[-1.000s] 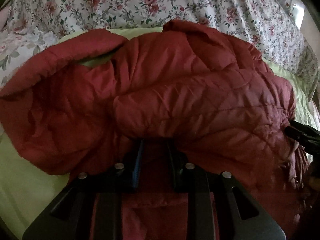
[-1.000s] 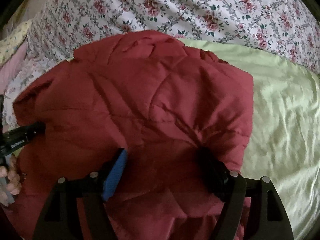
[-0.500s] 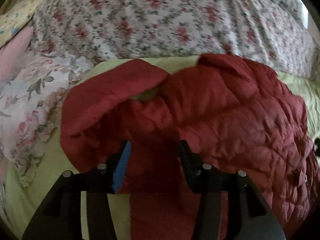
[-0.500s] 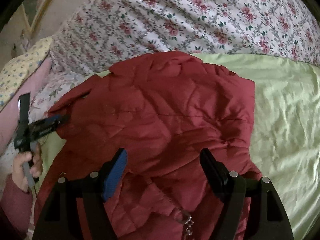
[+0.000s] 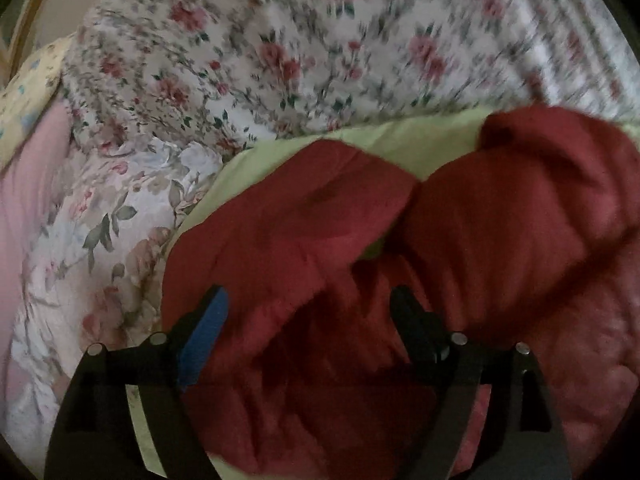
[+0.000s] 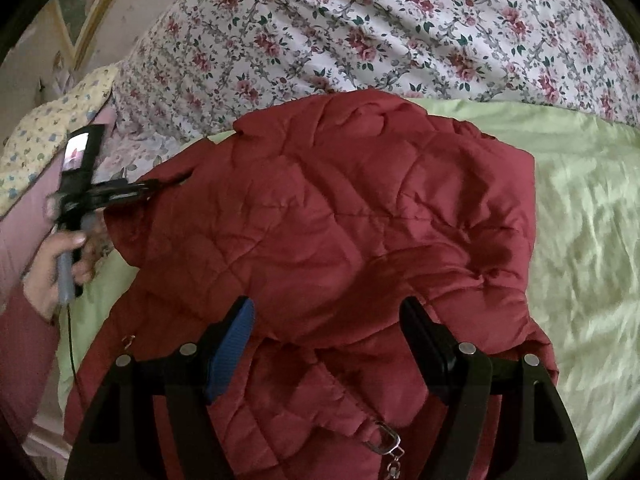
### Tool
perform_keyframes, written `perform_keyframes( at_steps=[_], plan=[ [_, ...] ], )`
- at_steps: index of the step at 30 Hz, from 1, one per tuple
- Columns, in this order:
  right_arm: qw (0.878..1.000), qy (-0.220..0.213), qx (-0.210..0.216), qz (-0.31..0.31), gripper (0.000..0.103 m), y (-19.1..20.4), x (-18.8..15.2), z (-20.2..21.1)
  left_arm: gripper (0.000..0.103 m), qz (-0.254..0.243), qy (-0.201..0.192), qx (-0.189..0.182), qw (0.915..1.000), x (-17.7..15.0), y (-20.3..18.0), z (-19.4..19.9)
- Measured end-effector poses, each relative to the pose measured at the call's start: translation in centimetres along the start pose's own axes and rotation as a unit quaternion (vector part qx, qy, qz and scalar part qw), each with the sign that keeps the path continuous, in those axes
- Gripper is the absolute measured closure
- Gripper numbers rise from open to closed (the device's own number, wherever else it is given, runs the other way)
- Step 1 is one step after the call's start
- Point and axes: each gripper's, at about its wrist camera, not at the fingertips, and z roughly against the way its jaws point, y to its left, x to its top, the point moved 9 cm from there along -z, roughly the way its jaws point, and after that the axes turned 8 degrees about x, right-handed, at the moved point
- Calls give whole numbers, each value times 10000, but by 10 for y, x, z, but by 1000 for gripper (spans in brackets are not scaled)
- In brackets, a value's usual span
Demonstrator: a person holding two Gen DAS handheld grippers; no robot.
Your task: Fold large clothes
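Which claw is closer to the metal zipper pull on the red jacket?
Right. The zipper pull dangles just below the open right claw, between its fingers. The left claw is far off at the jacket's left edge.

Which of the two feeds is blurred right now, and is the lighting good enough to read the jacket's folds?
Left wrist view: motion-smeared throughout, the floral-print bedspread streaked, the quilted dark red jacket soft and murky between the open left gripper. Right wrist view: sharp, dim but even, jacket stitching and folds legible, soft sheen on the pale green sheet; only the hand at the left edge blurs; right gripper open.
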Motion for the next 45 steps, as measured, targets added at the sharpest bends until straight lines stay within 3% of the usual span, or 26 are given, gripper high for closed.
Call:
perform_keyframes(
  at_steps=[4, 5, 8, 10, 16, 20, 28, 35, 41, 45],
  plan=[
    [10000, -95, -21, -15, 26, -4, 3, 4, 23, -154, 307, 429, 9985, 1, 3, -40],
    [9999, -111, -23, -34, 26, -6, 3, 5, 42, -98, 322, 457, 9984, 1, 6, -45],
    [9998, -149, -28, -90, 26, -9, 4, 5, 80, 269, 420, 113, 9987, 4, 15, -51],
    [9998, -179, -64, -83, 26, -10, 5, 6, 91, 498, 339, 7, 9982, 5, 21, -40],
    [9994, -347, -8, -17, 26, -5, 9, 12, 93, 1356, -28, -878, 9869, -3, 36, 15],
    [9994, -352, 1, -30, 26, -4, 8, 12, 93, 1609, -319, -1370, 9769, -8, 32, 54],
    [9990, -386, 44, -206, 26, -10, 8, 14, 93, 1738, -706, -2265, 9558, -15, -7, 125],
    [9980, -494, 10, -405, 26, -21, 12, 24, 93, 1651, -833, -2709, 9447, -23, -56, 159],
    [9888, -688, 865, -1008, 25, -25, 19, 35, 93, 1449, -744, -3036, 9388, -37, -106, 168],
    [9626, -772, 1859, -1816, 25, -29, 21, 36, 93, 1220, -788, -3104, 9394, -48, -138, 175]
  ],
)
